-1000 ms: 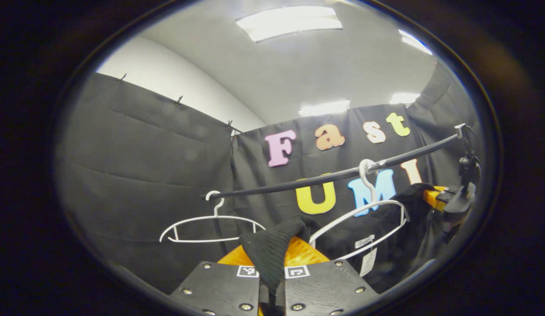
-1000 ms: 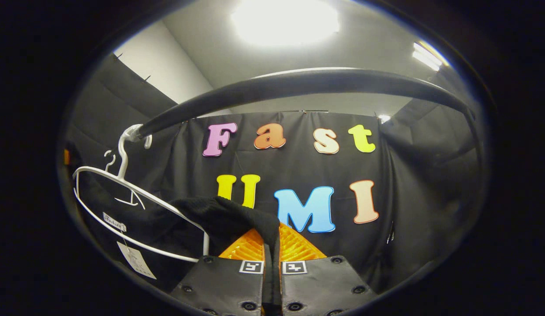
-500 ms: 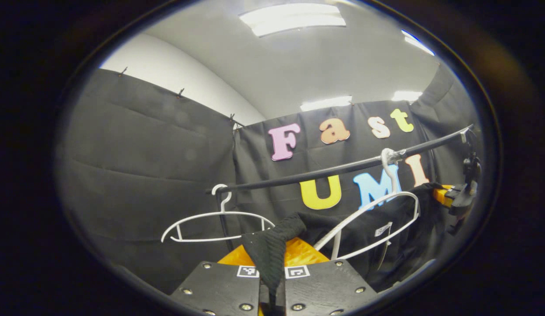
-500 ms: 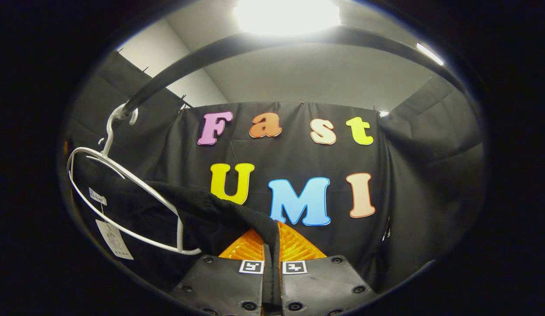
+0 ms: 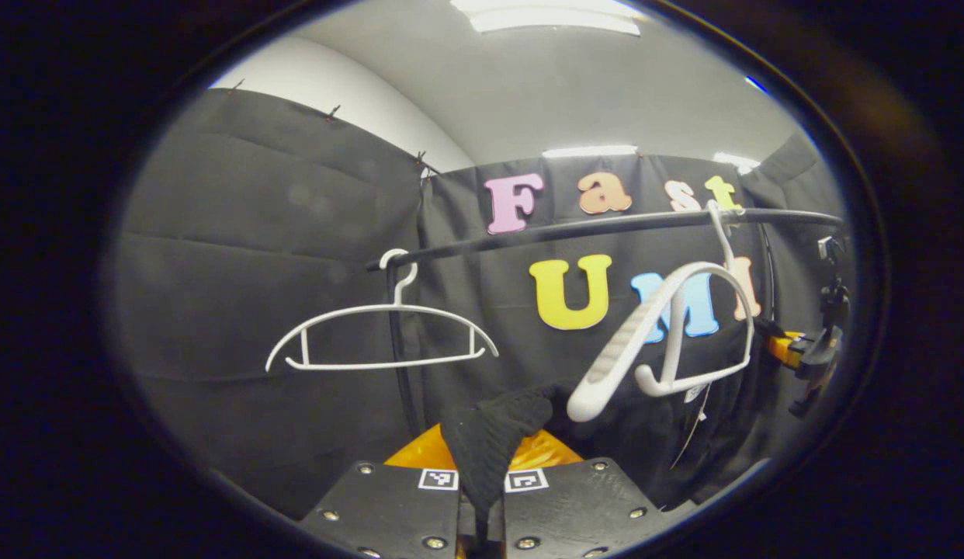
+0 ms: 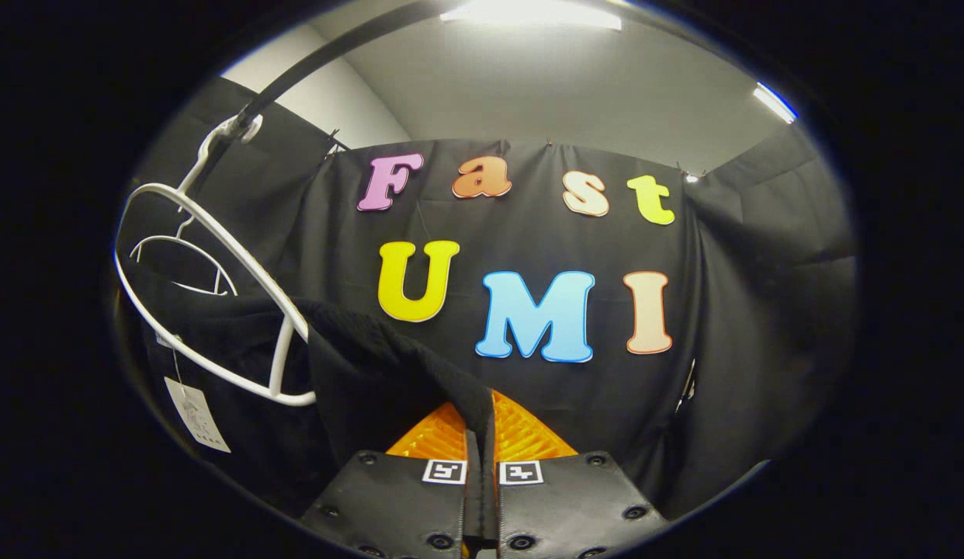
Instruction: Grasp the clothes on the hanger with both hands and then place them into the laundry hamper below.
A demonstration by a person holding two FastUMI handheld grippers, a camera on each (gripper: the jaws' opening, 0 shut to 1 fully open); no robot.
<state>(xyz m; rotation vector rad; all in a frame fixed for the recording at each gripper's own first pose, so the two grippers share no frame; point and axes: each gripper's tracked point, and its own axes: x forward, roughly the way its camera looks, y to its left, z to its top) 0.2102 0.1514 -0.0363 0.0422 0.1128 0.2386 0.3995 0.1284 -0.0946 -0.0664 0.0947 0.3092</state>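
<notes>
The black garment (image 5: 490, 435) hangs low in both views, below the white hanger (image 5: 668, 326) at right of the left gripper view, and at lower left of the right gripper view (image 6: 358, 373). The left gripper (image 5: 482, 497), bottom centre, pinches a knitted corner of it between both fingers. The right gripper (image 6: 482, 497), bottom centre of its own view, is pressed together on another fold. A paper tag (image 6: 197, 414) dangles at lower left. The hanger hooks the black rail (image 5: 575, 227); a bare second hanger (image 5: 381, 334) hangs left of centre.
</notes>
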